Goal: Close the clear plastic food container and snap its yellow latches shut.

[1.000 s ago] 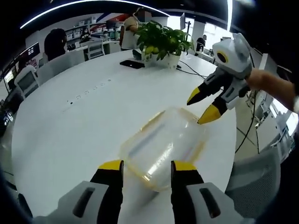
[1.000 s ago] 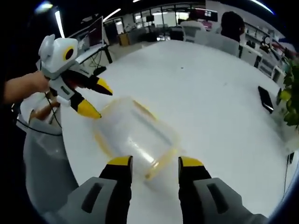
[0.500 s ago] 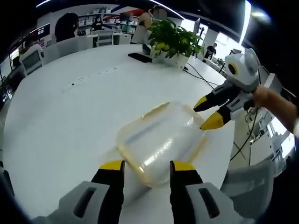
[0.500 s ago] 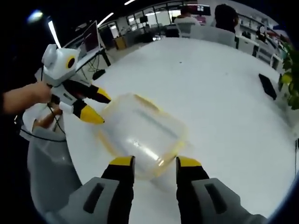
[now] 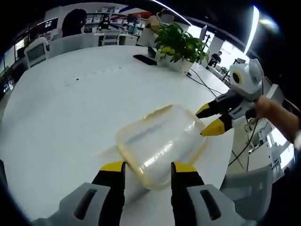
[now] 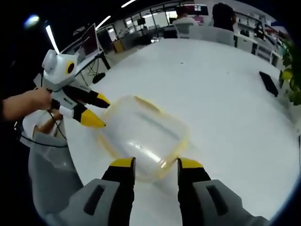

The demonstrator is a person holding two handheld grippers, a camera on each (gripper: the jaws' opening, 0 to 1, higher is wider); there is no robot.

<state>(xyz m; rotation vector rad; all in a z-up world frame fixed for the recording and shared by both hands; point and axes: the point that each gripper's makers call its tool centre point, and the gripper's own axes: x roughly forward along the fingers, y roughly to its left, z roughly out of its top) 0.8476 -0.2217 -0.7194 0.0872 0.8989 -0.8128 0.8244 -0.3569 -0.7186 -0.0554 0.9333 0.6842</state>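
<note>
Two yellow-tipped grippers — left gripper (image 5: 148,165) and right gripper (image 6: 153,162), jaws apart — are flanking a clear, yellow-rimmed plastic food container (image 5: 160,141) lying on the round white table (image 5: 70,113).

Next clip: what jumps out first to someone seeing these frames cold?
The clear plastic food container with yellow trim, lying on the white table near its edge. Both open, yellow-tipped grippers flank it: the left gripper and right gripper at opposite ends. A potted plant stands across the table.
</note>
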